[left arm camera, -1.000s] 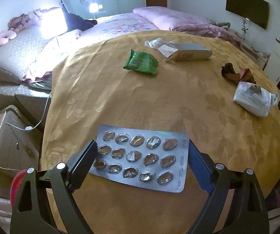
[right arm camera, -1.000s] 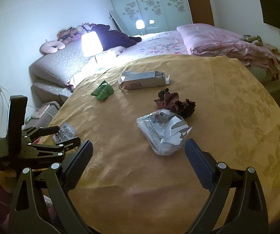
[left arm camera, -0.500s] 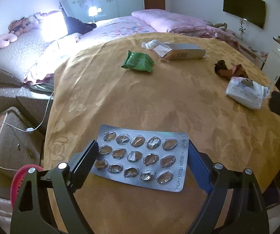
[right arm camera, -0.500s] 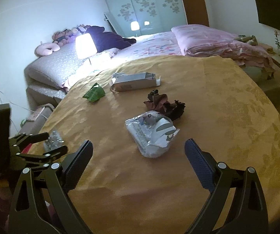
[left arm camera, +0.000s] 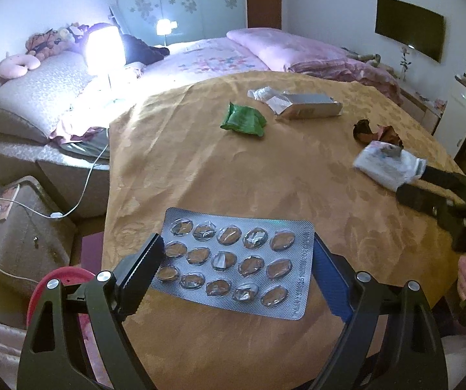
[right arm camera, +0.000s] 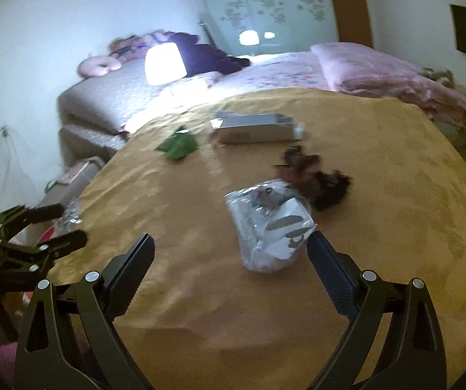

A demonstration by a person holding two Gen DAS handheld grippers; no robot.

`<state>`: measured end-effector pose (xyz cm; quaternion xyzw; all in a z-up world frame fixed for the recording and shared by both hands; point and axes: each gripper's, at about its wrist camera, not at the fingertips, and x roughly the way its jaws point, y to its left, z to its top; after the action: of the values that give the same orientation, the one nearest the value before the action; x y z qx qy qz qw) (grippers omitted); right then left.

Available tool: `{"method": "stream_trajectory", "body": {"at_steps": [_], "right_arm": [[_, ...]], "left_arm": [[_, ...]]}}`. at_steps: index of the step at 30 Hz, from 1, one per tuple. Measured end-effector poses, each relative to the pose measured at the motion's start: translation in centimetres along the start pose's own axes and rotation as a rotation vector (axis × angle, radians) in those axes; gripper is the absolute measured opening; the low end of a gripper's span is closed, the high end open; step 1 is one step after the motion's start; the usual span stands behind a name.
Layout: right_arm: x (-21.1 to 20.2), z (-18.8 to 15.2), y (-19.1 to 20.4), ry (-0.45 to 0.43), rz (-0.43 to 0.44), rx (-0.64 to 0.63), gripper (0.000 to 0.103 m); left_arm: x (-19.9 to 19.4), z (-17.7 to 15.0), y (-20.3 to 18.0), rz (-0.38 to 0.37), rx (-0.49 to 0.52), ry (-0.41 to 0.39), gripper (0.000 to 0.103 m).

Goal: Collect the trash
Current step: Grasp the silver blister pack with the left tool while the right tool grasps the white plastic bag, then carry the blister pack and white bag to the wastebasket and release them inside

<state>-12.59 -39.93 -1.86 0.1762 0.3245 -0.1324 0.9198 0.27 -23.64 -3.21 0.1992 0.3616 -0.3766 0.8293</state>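
A used silver blister pack (left arm camera: pixel 236 261) lies on the gold tablecloth (left arm camera: pixel 265 169), between the open fingers of my left gripper (left arm camera: pixel 234 278). A crumpled white plastic wrapper (right arm camera: pixel 270 224) lies just ahead of my open right gripper (right arm camera: pixel 231 271), close to its right finger; it also shows in the left wrist view (left arm camera: pixel 387 164). Further back lie a green packet (left arm camera: pixel 244 120), a grey carton (left arm camera: pixel 307 105) and a dark brown crumpled wrapper (right arm camera: pixel 310 178). The left gripper (right arm camera: pixel 34 230) shows at the left edge of the right wrist view.
A red bin rim (left arm camera: pixel 59 281) sits below the table's left edge. A bed with pink bedding (left arm camera: pixel 265 52), a lit lamp (left arm camera: pixel 104 48) and a brown box with cables (left arm camera: pixel 21 224) stand beyond the table.
My right gripper has moved forward toward the white wrapper, which is now near its right finger. My left gripper has stayed around the blister pack, with the view shifting slightly.
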Motion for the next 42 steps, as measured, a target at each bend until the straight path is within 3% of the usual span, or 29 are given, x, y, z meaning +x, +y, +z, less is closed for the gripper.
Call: {"method": "stream_trajectory", "body": {"at_steps": [4, 10, 15, 26, 34, 42], "right_arm": [[-0.4, -0.3, 1.7, 0.012, 0.063, -0.046, 0.091], [-0.4, 0.2, 0.4, -0.011, -0.053, -0.001, 0.091], [1.0, 1.0, -0.3, -0.004, -0.089, -0.017, 0.091], [4.3, 1.3, 2.0, 0.071, -0.086, -0.116, 0.046], [3.5, 0.8, 3.5, 0.070, -0.066, -0.129, 0.042], [2.5, 1.0, 5.5, 0.066, 0.013, -0.128, 0.040]], "left_arm": [[-0.2, -0.1, 0.2, -0.002, -0.006, 0.000, 0.084], [-0.4, -0.2, 0.8, 0.003, -0.028, -0.006, 0.084], [-0.4, -0.3, 1.0, 0.007, -0.036, -0.004, 0.084], [-0.8, -0.5, 1.4, 0.041, -0.036, -0.014, 0.084], [-1.1, -0.8, 1.7, 0.049, -0.041, -0.013, 0.084], [-2.2, -1.2, 2.6, 0.066, -0.051, -0.022, 0.084]]}}
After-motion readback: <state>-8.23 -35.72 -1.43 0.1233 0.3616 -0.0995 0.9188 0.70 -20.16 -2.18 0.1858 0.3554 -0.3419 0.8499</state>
